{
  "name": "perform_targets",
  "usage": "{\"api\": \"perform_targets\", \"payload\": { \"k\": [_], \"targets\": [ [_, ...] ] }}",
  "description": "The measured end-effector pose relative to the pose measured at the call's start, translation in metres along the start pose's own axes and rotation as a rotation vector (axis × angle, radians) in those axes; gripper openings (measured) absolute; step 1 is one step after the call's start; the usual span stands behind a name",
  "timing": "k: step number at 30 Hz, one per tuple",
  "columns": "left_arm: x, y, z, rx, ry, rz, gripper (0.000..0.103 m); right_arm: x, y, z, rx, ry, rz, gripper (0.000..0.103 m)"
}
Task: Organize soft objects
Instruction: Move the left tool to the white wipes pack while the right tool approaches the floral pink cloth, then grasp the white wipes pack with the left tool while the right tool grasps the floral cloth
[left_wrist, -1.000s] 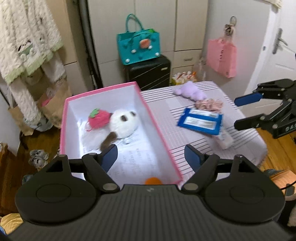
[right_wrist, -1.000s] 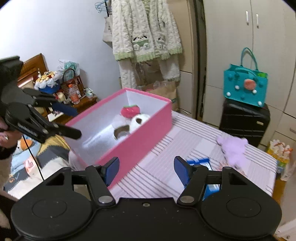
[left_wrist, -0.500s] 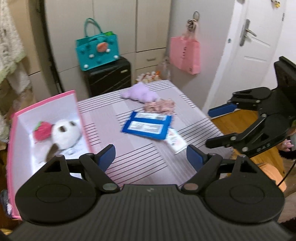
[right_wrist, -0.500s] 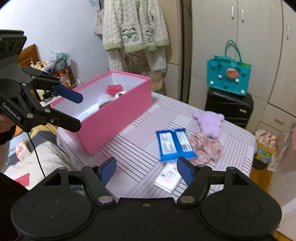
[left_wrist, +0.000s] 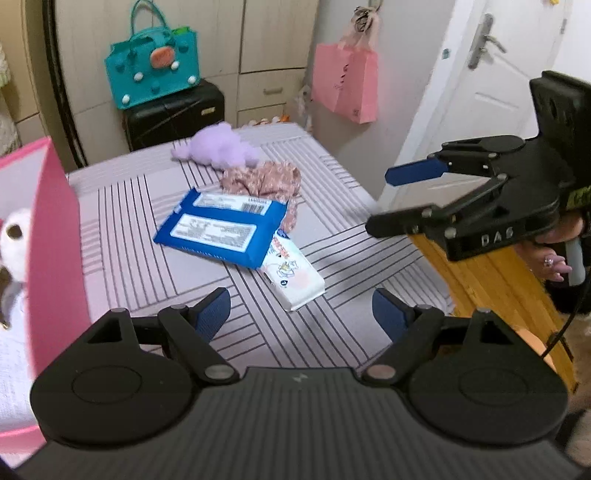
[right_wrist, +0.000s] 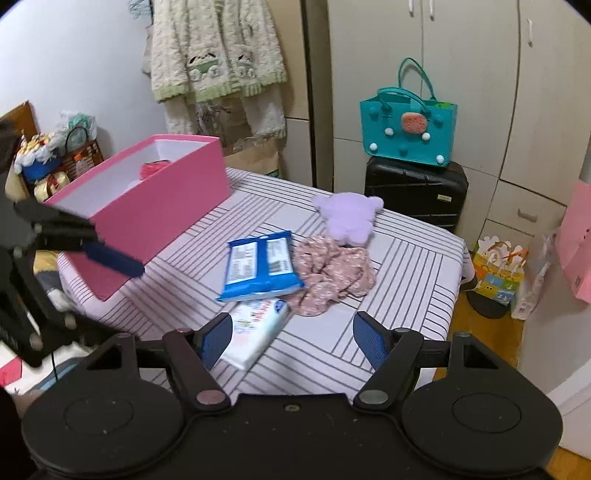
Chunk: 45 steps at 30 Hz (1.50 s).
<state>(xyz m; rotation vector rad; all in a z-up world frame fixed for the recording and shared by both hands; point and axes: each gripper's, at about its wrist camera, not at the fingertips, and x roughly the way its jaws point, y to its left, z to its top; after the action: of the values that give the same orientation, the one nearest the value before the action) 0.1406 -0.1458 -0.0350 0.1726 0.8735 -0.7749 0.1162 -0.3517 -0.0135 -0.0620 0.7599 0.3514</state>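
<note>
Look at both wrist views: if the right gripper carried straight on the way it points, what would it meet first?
Probably the white tissue pack, lying just ahead of the open right gripper and partly under the blue pack; depth is uncertain.

Teal handbag (right_wrist: 408, 127) sits on top of black suitcase (right_wrist: 415, 192) against my wardrobe (right_wrist: 480, 74). Pink paper bag (left_wrist: 345, 81) hangs on wall beside white door (left_wrist: 491, 74). Fleece pyjamas (right_wrist: 218, 55) hang left of wardrobe.

I saw a purple plush (right_wrist: 347, 218) touching a floral scrunchie (right_wrist: 332, 271), beside a blue packet (right_wrist: 258, 266) overlapping a white pack (right_wrist: 256, 328).
</note>
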Motion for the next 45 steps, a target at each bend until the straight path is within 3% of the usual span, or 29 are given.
{"api": "perform_targets", "payload": {
  "k": [6,11,18,22,25,29,34,37,45],
  "targets": [
    [0.022,-0.001,-0.009,-0.096,-0.063,0.057,0.084,0.027,-0.022,-0.007,0.016,-0.036,0.031,0.077],
    [0.045,-0.013,-0.011,-0.098,-0.084,0.115,0.084,0.05,-0.036,-0.006,-0.019,-0.054,0.004,0.077],
    [0.067,-0.032,-0.009,-0.084,-0.069,0.127,0.084,0.08,-0.048,0.003,-0.038,-0.056,0.025,0.078],
    [0.079,-0.034,-0.01,-0.078,-0.124,0.16,0.084,0.099,-0.043,0.012,-0.097,-0.027,0.056,0.087],
    [0.088,-0.034,-0.009,-0.021,-0.141,0.181,0.084,0.113,-0.04,0.016,-0.141,-0.013,0.039,0.088],
    [0.093,-0.025,-0.006,-0.078,-0.129,0.161,0.083,0.129,-0.044,0.021,-0.158,0.006,0.058,0.088],
    [0.094,-0.012,-0.008,-0.141,-0.125,0.155,0.074,0.142,-0.049,0.024,-0.143,0.032,0.117,0.093],
    [0.094,-0.011,-0.009,-0.14,-0.139,0.176,0.065,0.15,-0.045,0.024,-0.147,0.053,0.121,0.098],
    [0.098,-0.018,-0.01,-0.098,-0.149,0.228,0.057,0.159,-0.04,0.021,-0.147,0.008,0.099,0.103]
  ]
}}
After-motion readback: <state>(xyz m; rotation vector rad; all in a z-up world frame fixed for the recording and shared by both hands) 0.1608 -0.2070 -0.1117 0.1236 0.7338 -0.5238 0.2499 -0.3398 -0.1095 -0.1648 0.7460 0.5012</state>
